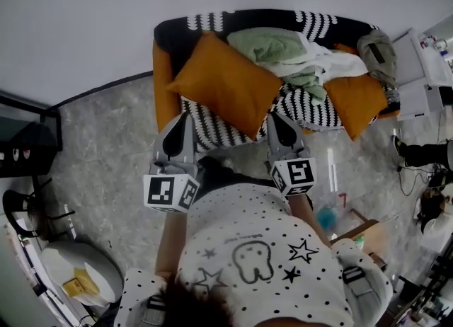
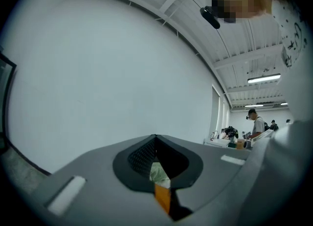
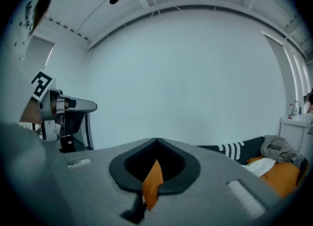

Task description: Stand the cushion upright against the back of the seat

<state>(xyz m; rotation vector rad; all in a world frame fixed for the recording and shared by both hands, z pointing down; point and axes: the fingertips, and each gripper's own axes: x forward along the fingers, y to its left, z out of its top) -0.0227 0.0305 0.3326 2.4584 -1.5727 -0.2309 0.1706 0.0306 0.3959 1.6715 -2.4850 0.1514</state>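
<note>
Head view: orange cushion [image 1: 223,81] tilted cornerwise, long axis diagonal across seat [image 1: 297,106].

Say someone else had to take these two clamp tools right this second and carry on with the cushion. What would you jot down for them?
Left gripper: shut on the near left edge of the orange cushion.
Right gripper: shut on its near right edge.
The orange cushion slants over the striped seat, far corner toward the sofa back, beside a pile of clothes.
Done: both grippers have hold of it.
Left: stand it upright against the sofa back, then let go.
</note>
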